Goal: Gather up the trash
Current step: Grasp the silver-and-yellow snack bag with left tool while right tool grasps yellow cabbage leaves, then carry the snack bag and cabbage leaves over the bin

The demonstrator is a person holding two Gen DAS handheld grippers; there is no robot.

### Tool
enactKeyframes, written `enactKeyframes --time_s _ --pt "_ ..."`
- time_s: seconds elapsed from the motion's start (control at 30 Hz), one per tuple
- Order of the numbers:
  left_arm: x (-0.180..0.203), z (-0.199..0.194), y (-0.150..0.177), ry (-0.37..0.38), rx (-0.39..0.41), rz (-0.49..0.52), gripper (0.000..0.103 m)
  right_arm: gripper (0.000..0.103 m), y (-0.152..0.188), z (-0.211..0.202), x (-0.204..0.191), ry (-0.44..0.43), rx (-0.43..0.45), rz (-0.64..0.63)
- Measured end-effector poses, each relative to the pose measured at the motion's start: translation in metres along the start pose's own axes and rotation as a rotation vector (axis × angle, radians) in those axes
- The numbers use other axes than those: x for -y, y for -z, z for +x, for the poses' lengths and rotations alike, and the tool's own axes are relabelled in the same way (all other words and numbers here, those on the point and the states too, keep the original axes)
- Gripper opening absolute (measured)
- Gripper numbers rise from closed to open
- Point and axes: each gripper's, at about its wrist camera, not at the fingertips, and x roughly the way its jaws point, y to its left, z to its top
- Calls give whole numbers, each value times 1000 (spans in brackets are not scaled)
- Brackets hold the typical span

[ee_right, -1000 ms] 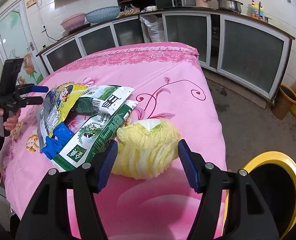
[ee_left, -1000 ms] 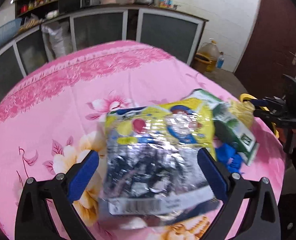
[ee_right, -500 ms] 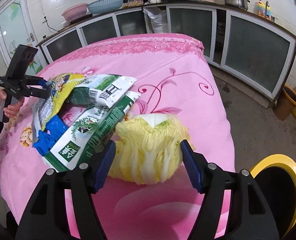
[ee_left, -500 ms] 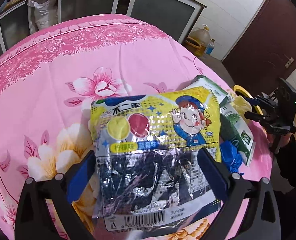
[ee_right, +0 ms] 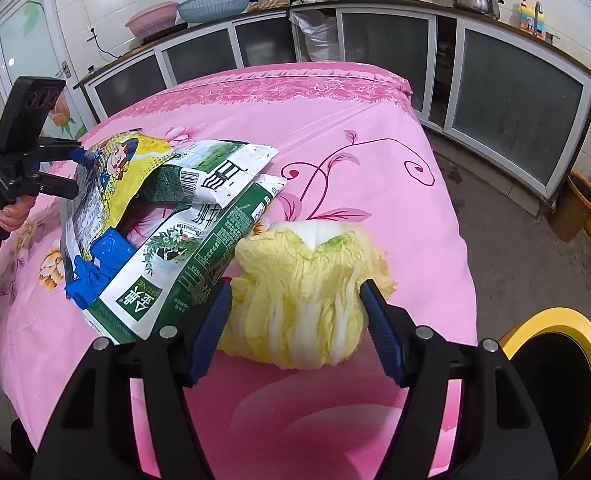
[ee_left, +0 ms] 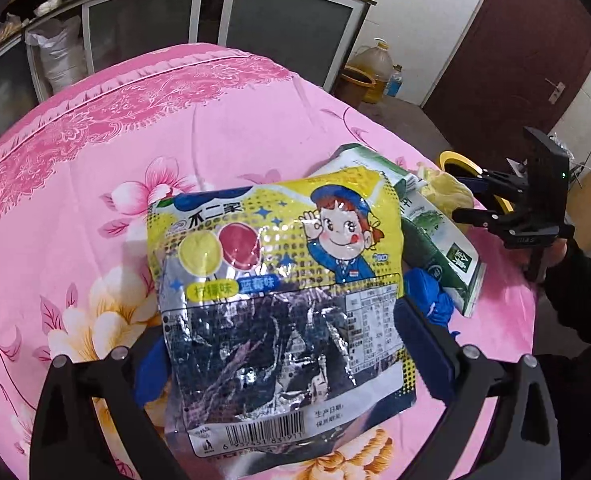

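Note:
A yellow candy bag (ee_left: 275, 280) with a cartoon child fills the left wrist view. My left gripper (ee_left: 279, 332) is shut on it across its width, and the bag hides the left pad. In the right wrist view the bag (ee_right: 111, 176) hangs tilted above the pink tablecloth (ee_right: 355, 140) from that gripper (ee_right: 71, 172). A pale yellow cabbage piece (ee_right: 303, 280) rests near the table's edge. My right gripper (ee_right: 295, 292) is shut on it, one blue pad against each side, leaves bulging past them.
Two green and white bags (ee_right: 175, 280) overlap between the candy bag and the cabbage, with a crumpled blue glove (ee_right: 99, 264) under them. A yellow-rimmed bin (ee_right: 575, 320) stands on the floor just past the table's right edge. Kitchen cabinets line the far wall.
The left gripper has tipped and shifted with the candy bag, whose printed front now faces the camera. The right gripper has slid slightly further around the cabbage.

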Motion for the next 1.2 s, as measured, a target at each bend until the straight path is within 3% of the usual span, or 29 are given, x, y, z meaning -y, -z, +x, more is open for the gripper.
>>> enactKeyframes --time_s 0.1,0.23,0.33,0.37,0.47,0.57,0.83,1.2 --pt "8 5 3 -10 -17 22 92 61 0 2 -1 3 -8 -8" --pt "17 8 6 -22 -18 36 58 39 -1 5 -7 18 -25 -38" --pt "25 11 7 -46 -22 54 49 27 -2 6 -10 18 -30 -41" --pt "29 13 8 -63 -24 66 39 24 -2 5 -11 17 -30 -42" --pt "38 13 7 -58 -5 76 19 20 -1 2 -17 24 -25 -64" --pt "43 13 8 -58 17 68 10 19 -1 -4 -20 18 -17 -60" --pt "53 3 15 -21 71 19 3 18 -1 -32 -16 38 22 -41" --pt "54 -67 37 -44 198 -60 3 17 0 -80 -17 58 96 -23"
